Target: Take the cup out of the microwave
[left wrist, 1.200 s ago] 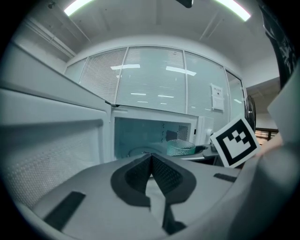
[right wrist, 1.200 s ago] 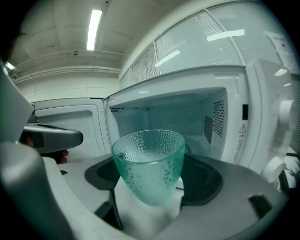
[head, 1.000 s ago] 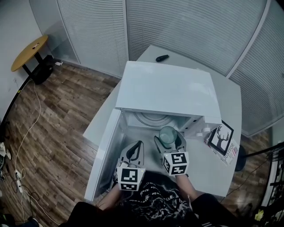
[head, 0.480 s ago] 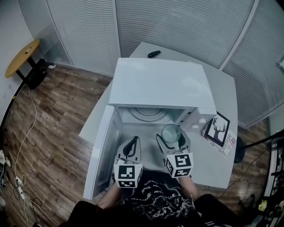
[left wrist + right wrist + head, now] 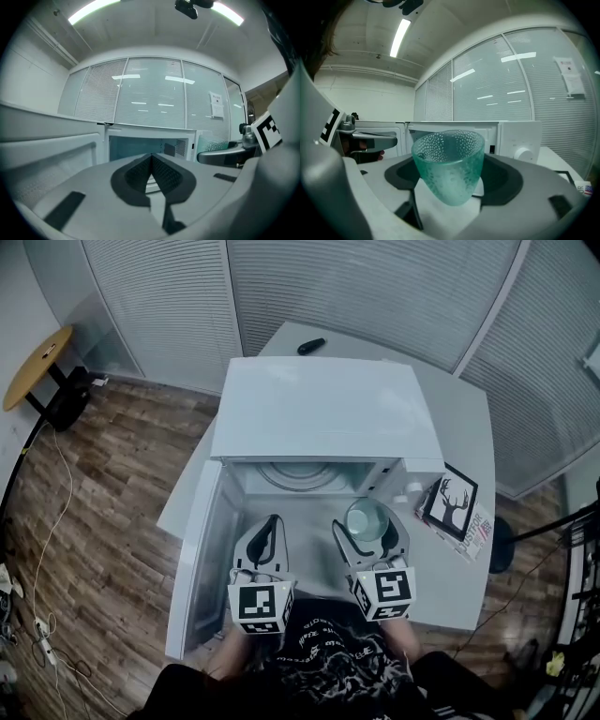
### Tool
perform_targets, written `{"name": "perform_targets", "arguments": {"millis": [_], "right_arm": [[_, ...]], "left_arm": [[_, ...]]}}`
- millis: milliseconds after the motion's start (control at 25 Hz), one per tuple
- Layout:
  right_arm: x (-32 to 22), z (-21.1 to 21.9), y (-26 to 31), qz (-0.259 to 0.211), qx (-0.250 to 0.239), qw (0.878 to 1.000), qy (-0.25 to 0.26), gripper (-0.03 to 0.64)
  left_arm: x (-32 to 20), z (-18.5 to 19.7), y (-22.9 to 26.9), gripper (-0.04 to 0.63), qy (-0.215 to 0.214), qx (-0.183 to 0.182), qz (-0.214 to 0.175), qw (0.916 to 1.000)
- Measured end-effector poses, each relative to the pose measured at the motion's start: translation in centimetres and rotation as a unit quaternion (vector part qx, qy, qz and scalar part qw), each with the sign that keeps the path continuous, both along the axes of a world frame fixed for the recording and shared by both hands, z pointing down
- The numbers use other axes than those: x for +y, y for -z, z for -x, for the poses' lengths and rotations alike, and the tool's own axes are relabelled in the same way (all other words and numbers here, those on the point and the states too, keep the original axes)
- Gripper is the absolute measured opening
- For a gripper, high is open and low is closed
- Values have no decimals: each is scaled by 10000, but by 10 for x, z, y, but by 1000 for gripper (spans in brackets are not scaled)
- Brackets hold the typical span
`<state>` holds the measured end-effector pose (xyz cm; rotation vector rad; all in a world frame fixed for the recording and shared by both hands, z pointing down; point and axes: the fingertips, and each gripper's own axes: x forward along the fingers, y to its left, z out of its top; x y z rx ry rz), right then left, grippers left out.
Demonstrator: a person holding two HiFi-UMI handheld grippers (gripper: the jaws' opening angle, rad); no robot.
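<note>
The right tongs (image 5: pixel 369 531) pinch the cup (image 5: pixel 449 164) just outside the open microwave (image 5: pixel 323 413); left tongs (image 5: pixel 270 524) pressed together. Removal looks done.

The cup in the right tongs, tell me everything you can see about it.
The cup is a translucent teal-green tumbler, glass or plastic by its look, with a beaded texture and walls tapering to a narrower base. It looks empty. It sits roughly upright, mouth up, clamped in the right tongs, which grip its sides. It is held in front of the open microwave, outside the cavity, toward the control-panel side.
</note>
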<state>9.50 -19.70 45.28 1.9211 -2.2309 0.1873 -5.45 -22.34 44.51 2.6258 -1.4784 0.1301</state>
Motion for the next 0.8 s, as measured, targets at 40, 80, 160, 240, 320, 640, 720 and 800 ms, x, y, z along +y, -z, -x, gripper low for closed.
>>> {"name": "perform_targets", "arguments": {"millis": [40,80,160,240,320,640,720,800], "right_arm": [[2,-2,3,-40,-11,10000,-13,377],[3,-3,7,-78,-21,10000,-28,377],[6,-6,13,-155,-17,9999,-47,377],[7,-8,19,-234,0,9997,-54,377],[8,-9,24,-302,-17,9995,-71,377],[10,-7,26,-346,-33,9993,-149,377],[10,-5,25,-352,-3,9993,-149,376],[10,-4,25,-345,1,9993,-158,376]], "left_arm": [[0,-1,3,6,14,15,-43,10000],[1,-1,7,6,22,23,-89,10000],[2,-3,12,6,31,15,-185,9998],[3,-3,17,6,45,15,-264,9996],[3,-3,20,6,61,29,-304,9995],[1,2,21,6,74,26,-341,9994],[1,3,20,6,71,26,-338,9994],[1,3,19,6,53,14,-326,9995]]}}
